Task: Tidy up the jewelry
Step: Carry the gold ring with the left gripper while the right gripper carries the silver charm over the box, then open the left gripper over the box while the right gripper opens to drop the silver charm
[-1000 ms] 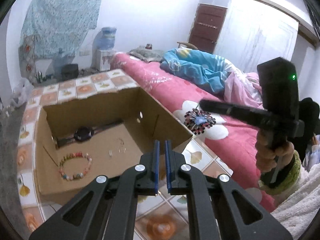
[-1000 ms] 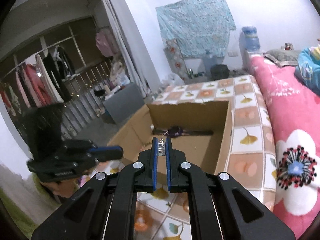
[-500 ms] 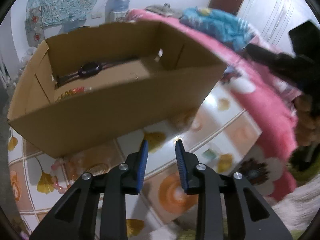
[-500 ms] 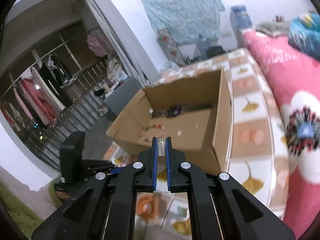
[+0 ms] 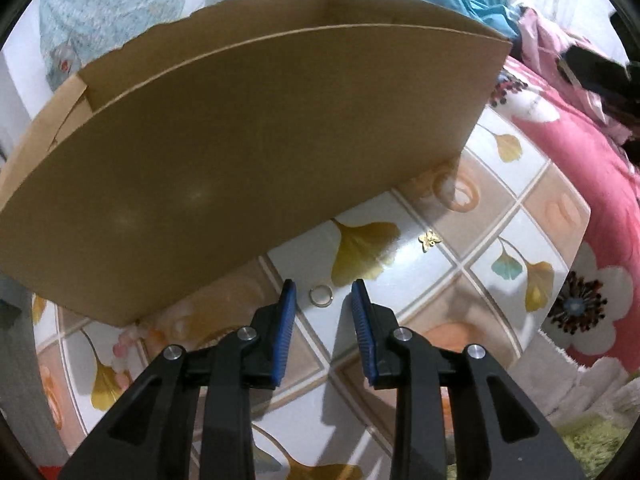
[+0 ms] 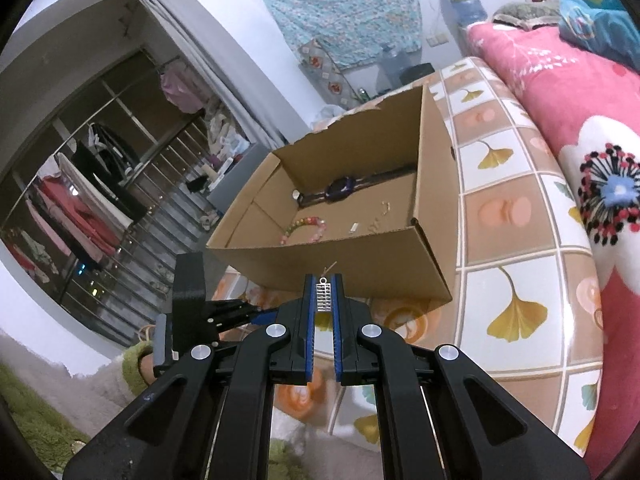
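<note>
Tiled desk [image 5: 532, 216] now fills my left view: I have dropped the left gripper [image 5: 323, 295], jaws spread, astride the gold ring [image 5: 321, 295] just before the cardboard box [image 5: 240, 152], ready to pinch, while my right gripper [image 6: 323, 295] pinches a silver charm [image 6: 323, 298].

Plain brown box [image 6: 352, 248], gold ring [image 5: 321, 295], ginkgo-leaf checked tabletop [image 6: 516, 280], pink floral blanket [image 6: 592, 128].

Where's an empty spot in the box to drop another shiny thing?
Bare cardboard lies in the box along the right wall, right of the bead bracelet, with only tiny bits around. The back is crowded: the watch stretches along it.
</note>
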The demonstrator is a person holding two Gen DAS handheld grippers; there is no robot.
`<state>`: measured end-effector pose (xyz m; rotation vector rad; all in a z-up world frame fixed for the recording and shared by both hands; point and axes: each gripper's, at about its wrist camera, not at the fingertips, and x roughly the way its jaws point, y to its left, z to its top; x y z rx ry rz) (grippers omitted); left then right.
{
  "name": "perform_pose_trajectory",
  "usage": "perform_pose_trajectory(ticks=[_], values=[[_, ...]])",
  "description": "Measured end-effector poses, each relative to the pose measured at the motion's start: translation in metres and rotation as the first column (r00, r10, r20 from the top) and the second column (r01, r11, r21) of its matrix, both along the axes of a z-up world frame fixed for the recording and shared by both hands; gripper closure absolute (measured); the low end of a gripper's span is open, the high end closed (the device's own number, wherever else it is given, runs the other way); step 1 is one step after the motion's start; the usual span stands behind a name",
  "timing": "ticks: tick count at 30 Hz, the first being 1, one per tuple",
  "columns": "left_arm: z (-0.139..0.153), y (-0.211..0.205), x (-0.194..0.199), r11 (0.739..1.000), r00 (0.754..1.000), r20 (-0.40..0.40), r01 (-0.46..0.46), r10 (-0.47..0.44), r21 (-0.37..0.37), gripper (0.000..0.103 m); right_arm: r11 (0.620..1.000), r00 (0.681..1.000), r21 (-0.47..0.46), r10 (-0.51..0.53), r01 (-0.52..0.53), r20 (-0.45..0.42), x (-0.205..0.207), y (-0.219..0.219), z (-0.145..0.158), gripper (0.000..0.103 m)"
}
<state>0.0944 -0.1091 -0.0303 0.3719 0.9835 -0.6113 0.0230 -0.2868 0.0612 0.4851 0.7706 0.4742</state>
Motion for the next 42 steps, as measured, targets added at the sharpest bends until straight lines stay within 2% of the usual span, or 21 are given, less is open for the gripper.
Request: perform_pose_trajectory(ticks=[5,10,17,19,21,25,29,32,35,39,42], values=[[0.000,-0.001,0.000,1.000,0.999,0.021,0.026,-0.026,-0.002,0.091,1.000,1.000,0.002,0.003,-0.003,0.002,0.000,0.002,0.000,0.097],[0.000,-0.006,-0.002,0.999,0.998,0.043,0.036,-0.037,0.012,0.092,1.000,1.000,0.000,-0.005,0.005,0.005,-0.001,0.001,0.000,0.097],[0.010,0.003,-0.009,0.999,0.999,0.035,0.021,-0.020,-0.033,0.092,1.000,1.000,-0.009,-0.010,0.010,0.024,-0.003,0.000,0.007,0.097],[0.025,0.007,-0.013,0.997,0.999,0.028,0.019,-0.017,-0.078,0.092,1.000,0.999,-0.014,-0.005,0.006,0.037,-0.001,0.000,0.012,0.097],[0.048,0.011,-0.019,0.987,0.999,0.032,0.031,-0.026,-0.157,0.092,1.000,0.998,-0.004,0.007,-0.006,0.060,0.002,-0.002,0.021,0.097],[0.106,0.018,-0.023,0.954,0.994,0.104,0.069,-0.040,-0.291,0.092,0.999,0.992,-0.027,0.028,-0.025,0.122,0.016,0.000,0.042,0.097],[0.137,0.020,-0.004,0.929,0.992,0.126,0.051,-0.004,-0.367,0.092,0.997,0.986,-0.050,0.058,-0.051,0.154,0.045,0.004,0.059,0.097],[0.137,0.016,0.028,0.938,0.994,0.097,-0.012,0.048,-0.347,0.092,0.996,0.989,-0.068,0.074,-0.065,0.129,0.068,0.008,0.056,0.097],[0.121,0.015,0.065,0.943,0.996,0.005,-0.082,0.088,-0.321,0.092,0.993,0.994,-0.079,0.095,-0.091,0.049,0.097,0.012,0.042,0.097],[0.096,0.008,0.107,0.948,0.986,-0.097,-0.161,0.139,-0.276,0.092,0.987,0.994,-0.115,0.107,-0.111,-0.038,0.120,0.017,0.023,0.097],[0.087,0.002,0.124,0.952,0.979,-0.112,-0.193,0.171,-0.239,0.091,0.984,0.989,-0.129,0.115,-0.126,-0.091,0.129,0.018,0.011,0.094]])
